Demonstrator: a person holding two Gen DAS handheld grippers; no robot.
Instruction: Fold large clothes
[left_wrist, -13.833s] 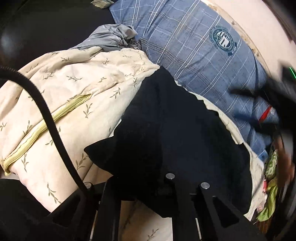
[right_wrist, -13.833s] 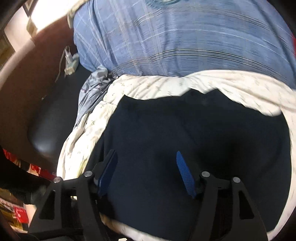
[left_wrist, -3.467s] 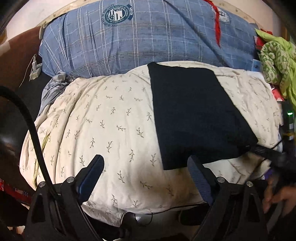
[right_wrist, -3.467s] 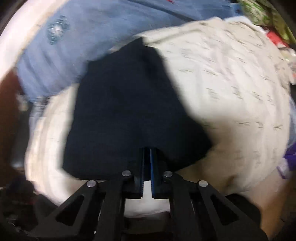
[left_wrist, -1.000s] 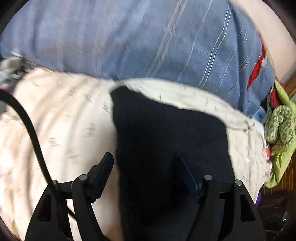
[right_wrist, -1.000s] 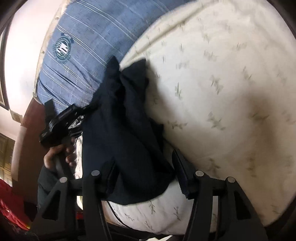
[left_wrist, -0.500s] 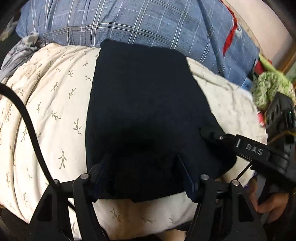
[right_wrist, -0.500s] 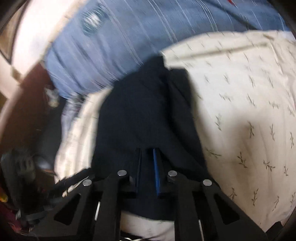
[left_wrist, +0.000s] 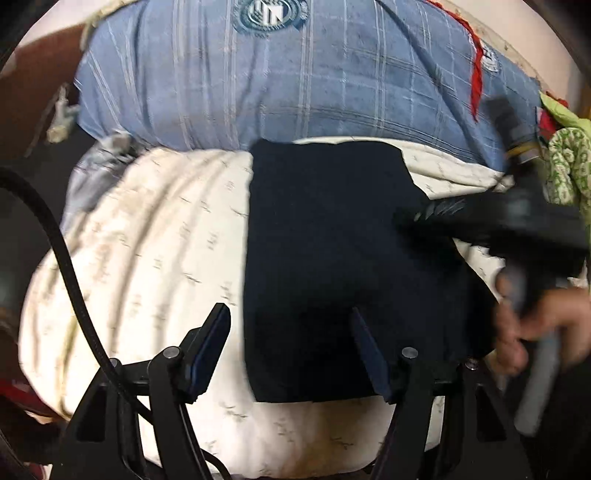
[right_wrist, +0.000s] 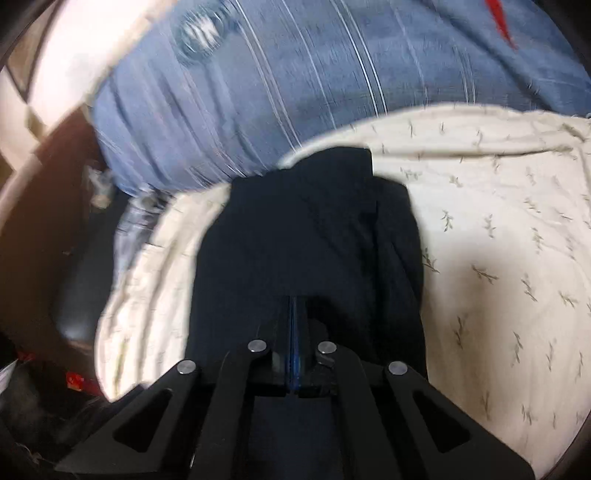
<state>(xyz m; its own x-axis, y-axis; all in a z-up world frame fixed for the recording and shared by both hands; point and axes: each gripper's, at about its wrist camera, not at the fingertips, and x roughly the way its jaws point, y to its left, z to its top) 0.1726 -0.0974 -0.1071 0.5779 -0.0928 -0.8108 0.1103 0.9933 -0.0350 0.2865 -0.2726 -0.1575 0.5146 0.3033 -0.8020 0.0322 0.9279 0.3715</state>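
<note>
A dark navy garment (left_wrist: 332, 258) lies folded into a long strip on a cream leaf-print duvet (left_wrist: 147, 251). My left gripper (left_wrist: 290, 336) is open over the garment's near left edge and holds nothing. My right gripper (right_wrist: 295, 314) has its jaws pressed together over the near end of the garment (right_wrist: 306, 236); fabric seems pinched between them. The right gripper also shows blurred in the left wrist view (left_wrist: 480, 221), reaching in over the garment's right side, with the hand behind it.
A blue plaid pillow (left_wrist: 295, 81) with a round crest lies behind the duvet. Green patterned fabric (left_wrist: 569, 166) is piled at the right. A grey cloth (left_wrist: 96, 173) sits at the duvet's left edge, next to a dark surface (right_wrist: 77, 288).
The right gripper's jaws have closed fully at the garment's near end. The left gripper has pulled back and shifted left, staying open. The right gripper has moved up along the garment's right side.
</note>
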